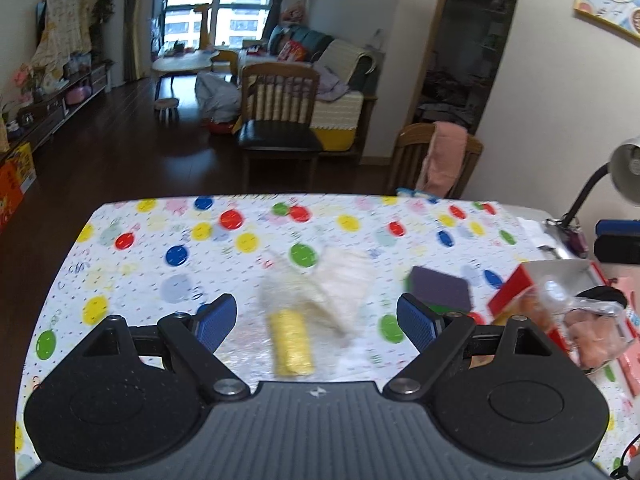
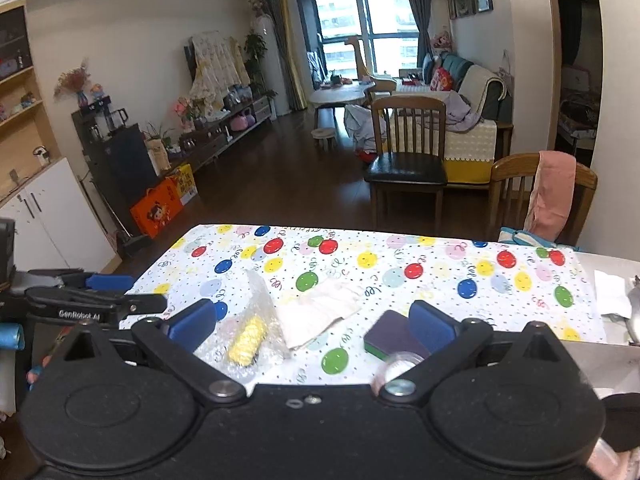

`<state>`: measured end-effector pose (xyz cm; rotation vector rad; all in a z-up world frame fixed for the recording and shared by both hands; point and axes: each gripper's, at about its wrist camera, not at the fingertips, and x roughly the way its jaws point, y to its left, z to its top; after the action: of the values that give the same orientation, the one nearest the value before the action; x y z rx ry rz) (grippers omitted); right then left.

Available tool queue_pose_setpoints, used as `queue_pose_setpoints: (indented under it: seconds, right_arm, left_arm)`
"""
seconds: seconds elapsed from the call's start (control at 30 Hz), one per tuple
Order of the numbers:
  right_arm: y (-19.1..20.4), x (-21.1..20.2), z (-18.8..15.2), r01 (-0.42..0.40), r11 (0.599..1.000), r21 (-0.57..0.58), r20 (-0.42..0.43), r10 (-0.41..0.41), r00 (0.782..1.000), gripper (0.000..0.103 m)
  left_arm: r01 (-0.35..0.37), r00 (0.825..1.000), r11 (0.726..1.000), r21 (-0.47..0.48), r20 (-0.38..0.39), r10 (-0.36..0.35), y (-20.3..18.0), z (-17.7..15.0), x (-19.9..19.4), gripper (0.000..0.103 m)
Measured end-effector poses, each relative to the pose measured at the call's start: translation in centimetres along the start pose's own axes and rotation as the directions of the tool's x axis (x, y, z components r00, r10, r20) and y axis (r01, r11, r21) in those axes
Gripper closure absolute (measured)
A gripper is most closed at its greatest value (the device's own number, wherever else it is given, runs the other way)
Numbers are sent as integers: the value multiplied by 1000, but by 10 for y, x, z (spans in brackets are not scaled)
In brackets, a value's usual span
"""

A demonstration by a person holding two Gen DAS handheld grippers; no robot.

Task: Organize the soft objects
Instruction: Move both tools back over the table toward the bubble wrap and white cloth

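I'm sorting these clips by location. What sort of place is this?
Most likely a home's open living and dining room: a table with a balloon-print cloth, wooden dining chairs, and a sofa by the window.

Yellow roll in clear wrap [image 1: 291, 338], crumpled white cloth [image 1: 344, 284], dark sponge [image 1: 440, 286] on tablecloth.
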<state>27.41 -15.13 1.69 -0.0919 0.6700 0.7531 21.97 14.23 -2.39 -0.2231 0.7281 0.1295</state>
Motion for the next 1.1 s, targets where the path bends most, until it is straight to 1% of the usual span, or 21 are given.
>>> queue_pose_setpoints:
  seconds: [0.13,0.23,0.37,0.47,0.57,0.6,0.7,0.8,0.9,1.0,1.1]
  right_arm:
    - [13,32,11,27,999,18,-27,-27,999,0]
    - [18,59,16,56,998,27,-60,-55,997,0]
    - [21,93,19,115,993,25,-102,-111,989,0]
    - [19,118,18,149,988,44,-135,-142,981,0]
    - [16,142,16,199,979,48,-167,-189,968,0]
    - [14,150,15,210,976,62,-181,-196,964,0]
    - [6,170,12,245,966,86,-203,-224,953,0]
    - [2,189,9,267,959,91,-230,-240,943,0]
    - [0,203,5,282,955,92,-249,-252,935,1]
    - [-2,215,3,298,951,87,-262,-267,928,1]
    - [-4,226,6,302,948,105,-278,-263,924,1]
  left_arm:
    - [1,999,1000,-8,-45,-2,20,-3,20,15]
    - [9,997,1000,7,-80,-8,28,-4,34,15]
    - [26,991,999,40,-134,-21,32,-5,58,15]
    - [53,982,997,55,-186,-42,36,-3,79,15]
    - [116,962,993,12,-249,-110,46,4,99,15]
    - [125,959,992,7,-257,-119,48,6,105,15]
    - [118,954,993,23,-279,-107,50,12,122,15]
    - [138,945,990,35,-302,-121,49,16,140,15]
    - [135,940,989,64,-324,-107,43,19,161,15]
    - [124,933,991,48,-345,-100,44,22,185,16]
    - [125,923,992,20,-368,-109,46,24,206,16]
